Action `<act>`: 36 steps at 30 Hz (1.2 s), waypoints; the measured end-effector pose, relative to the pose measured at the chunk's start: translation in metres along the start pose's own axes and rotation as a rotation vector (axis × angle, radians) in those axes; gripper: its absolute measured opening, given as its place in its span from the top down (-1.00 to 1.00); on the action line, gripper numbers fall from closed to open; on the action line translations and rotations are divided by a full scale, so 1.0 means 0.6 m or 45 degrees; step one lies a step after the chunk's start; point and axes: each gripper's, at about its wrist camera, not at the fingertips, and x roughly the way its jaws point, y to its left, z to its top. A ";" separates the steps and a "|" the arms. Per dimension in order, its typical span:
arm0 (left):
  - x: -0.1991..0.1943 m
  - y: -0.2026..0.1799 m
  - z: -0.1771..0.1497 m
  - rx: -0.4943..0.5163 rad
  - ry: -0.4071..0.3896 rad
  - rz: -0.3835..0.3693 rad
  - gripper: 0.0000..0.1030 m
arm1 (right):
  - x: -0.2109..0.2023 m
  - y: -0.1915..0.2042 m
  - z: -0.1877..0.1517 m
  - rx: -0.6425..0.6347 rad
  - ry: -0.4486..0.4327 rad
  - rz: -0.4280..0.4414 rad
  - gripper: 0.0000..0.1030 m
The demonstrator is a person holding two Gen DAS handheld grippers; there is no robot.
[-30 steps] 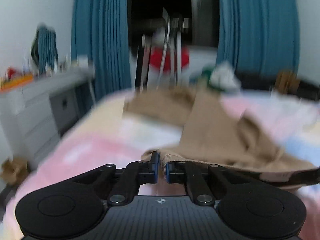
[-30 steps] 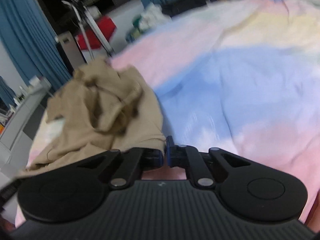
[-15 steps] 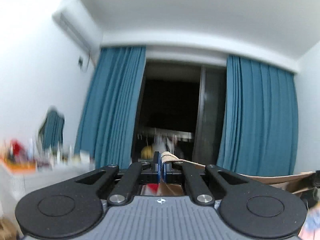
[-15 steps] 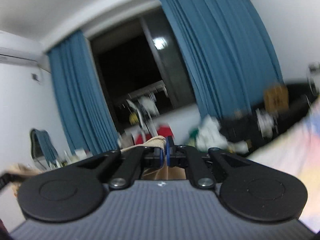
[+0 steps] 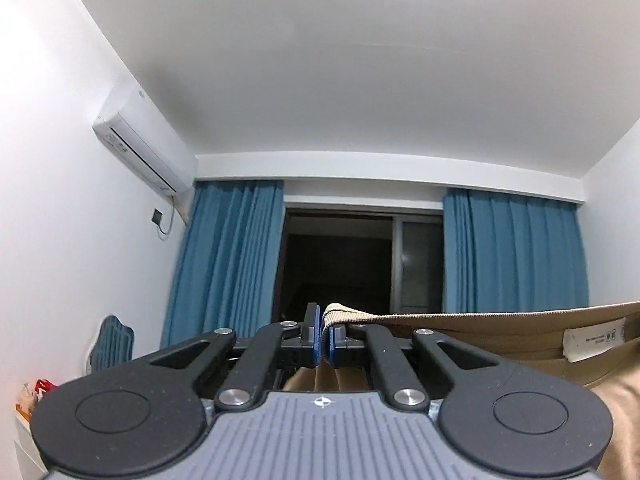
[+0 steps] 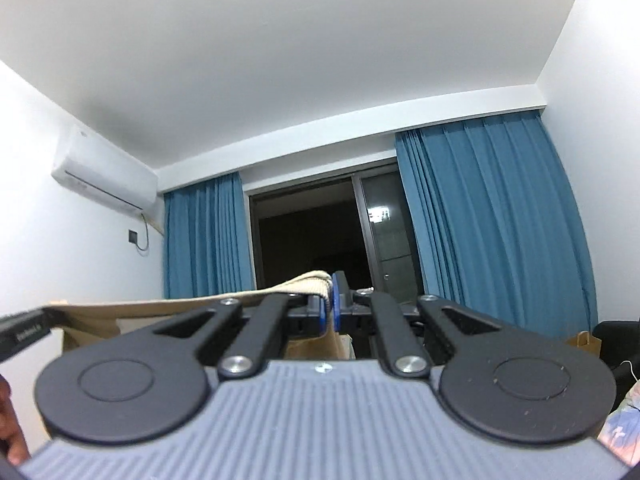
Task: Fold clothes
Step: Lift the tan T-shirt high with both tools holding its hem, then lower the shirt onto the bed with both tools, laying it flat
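Note:
A tan garment with a ribbed waistband is held up in the air between both grippers. My left gripper is shut on one end of the waistband; the band runs off to the right, with a white label on its inner side. My right gripper is shut on the other end; the garment stretches away to the left. The cloth hangs below both grippers, mostly hidden by their bodies. Both cameras point up at the ceiling.
Blue curtains flank a dark balcony door. A white air conditioner hangs on the left wall. A brown paper bag and a bit of pastel bedding show at lower right.
Both grippers lifted the tan garment off the pastel bed and rose high; the views swung from the bed up to the curtains and ceiling. The waistband is now stretched taut between them.

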 end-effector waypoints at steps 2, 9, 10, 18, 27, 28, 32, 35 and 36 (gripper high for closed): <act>-0.011 -0.006 -0.011 0.017 0.009 -0.013 0.90 | -0.015 -0.007 0.001 0.000 0.013 -0.005 0.87; 0.015 -0.021 -0.132 0.077 0.143 -0.027 0.88 | -0.012 -0.044 -0.098 0.059 0.122 -0.060 0.87; 0.032 -0.020 -0.159 0.083 0.166 -0.027 0.88 | -0.004 -0.050 -0.121 0.072 0.147 -0.074 0.87; 0.239 -0.015 -0.431 0.150 0.376 0.033 0.83 | 0.176 -0.093 -0.375 0.087 0.312 -0.202 0.87; 0.511 -0.012 -0.882 0.254 0.608 0.129 0.68 | 0.409 -0.180 -0.762 -0.044 0.504 -0.276 0.87; 0.538 -0.009 -0.934 0.250 0.667 0.135 0.68 | 0.436 -0.193 -0.809 -0.049 0.560 -0.272 0.87; 0.626 0.031 -1.147 0.209 0.884 0.172 0.68 | 0.528 -0.232 -0.993 0.002 0.808 -0.265 0.87; 0.680 0.065 -1.270 0.214 1.018 0.170 0.68 | 0.577 -0.242 -1.102 -0.010 0.989 -0.241 0.87; 0.688 0.075 -1.304 0.202 1.061 0.160 0.68 | 0.589 -0.244 -1.134 -0.019 1.045 -0.233 0.87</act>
